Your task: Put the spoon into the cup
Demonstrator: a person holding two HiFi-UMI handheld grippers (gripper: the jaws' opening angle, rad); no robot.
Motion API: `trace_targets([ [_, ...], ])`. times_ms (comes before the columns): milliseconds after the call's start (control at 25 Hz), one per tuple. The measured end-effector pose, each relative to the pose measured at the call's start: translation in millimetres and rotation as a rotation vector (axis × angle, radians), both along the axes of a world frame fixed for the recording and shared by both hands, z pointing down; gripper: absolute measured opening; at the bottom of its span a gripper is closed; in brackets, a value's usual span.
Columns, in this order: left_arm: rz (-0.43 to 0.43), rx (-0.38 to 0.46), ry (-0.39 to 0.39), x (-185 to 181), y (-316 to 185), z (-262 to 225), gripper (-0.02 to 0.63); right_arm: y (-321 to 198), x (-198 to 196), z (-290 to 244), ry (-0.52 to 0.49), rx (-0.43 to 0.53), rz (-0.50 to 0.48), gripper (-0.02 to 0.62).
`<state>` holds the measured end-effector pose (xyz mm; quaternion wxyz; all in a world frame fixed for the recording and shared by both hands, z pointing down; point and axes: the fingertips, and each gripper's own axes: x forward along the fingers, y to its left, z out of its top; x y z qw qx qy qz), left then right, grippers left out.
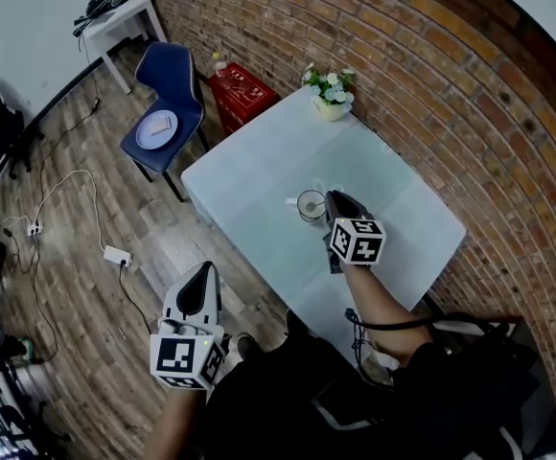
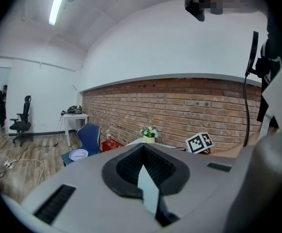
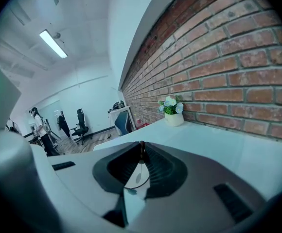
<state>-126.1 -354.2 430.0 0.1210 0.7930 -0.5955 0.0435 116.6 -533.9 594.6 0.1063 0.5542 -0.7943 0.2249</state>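
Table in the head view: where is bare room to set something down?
Bare: the table between the flower pot and the cup, and the strip along the brick wall. Crowded: around the cup, where the right gripper holds the spoon.

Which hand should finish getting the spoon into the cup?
Right. The right gripper is shut on the spoon right at the cup. The left gripper is empty and off the table, over the floor.
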Motion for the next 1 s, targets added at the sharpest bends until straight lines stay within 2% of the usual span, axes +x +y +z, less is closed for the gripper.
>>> trace_targets([
  [120, -0.022, -0.021, 0.014, -0.8, -1.6, 2.4, 0.009, -3.6, 1.1, 14.9, -0.003, -0.028, 0.013, 0.049],
  [320, -0.017, 0.009, -0.009, -1.9, -1.2, 2.7, 0.009, -6.6, 1.0, 32.7, -0.005, -0.062, 0.027, 0.049],
  [640, -0.035, -0.052, -0.013, -3.4, 4.3, 5.8, 0.009, -5.8, 1.6, 43.4, -0.012, -0.075, 0.026, 0.051],
  [920, -0.019, -0.007, -0.01, -7.3, 6.4, 7.1, 0.009, -4.6, 2.9, 50.8, 0.035, -0.081, 0.002, 0.054],
  [1000, -0.019, -0.011, -0.006, -9.5, 8.1, 6.3, 0.009, -2.0, 1.4, 49.7, 0.045, -0.087, -0.008, 0.094],
])
